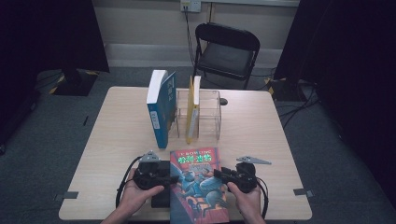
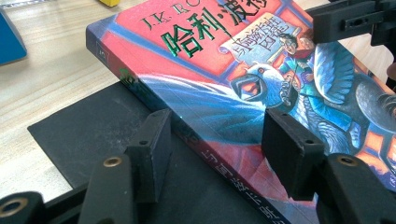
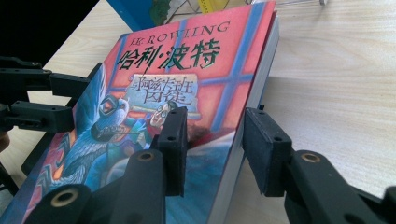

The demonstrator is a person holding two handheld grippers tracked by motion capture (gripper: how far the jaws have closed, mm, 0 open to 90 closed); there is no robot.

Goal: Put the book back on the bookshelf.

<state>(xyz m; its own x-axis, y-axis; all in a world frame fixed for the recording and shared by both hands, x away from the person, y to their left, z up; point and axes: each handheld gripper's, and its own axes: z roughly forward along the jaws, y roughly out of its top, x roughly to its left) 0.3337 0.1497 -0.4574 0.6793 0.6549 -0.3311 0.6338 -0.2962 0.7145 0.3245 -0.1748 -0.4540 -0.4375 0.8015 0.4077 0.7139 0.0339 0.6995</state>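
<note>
Flanking the red book [image 1: 198, 184], left gripper [image 2: 215, 149] and right gripper [image 3: 215, 144] both straddle its edges, jaws apart.

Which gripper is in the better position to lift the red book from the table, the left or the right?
Probably the right. The right gripper is open with its jaws on either side of the red book at its page edge. The left gripper straddles the spine over a black mat.

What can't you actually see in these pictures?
- Red book's near end: cut off by the high view's bottom edge.
- Black mat: mostly under the book.
- Blue book's spine text: too small in the high view.
- Yellow book's cover: edge-on inside the clear holder.
</note>
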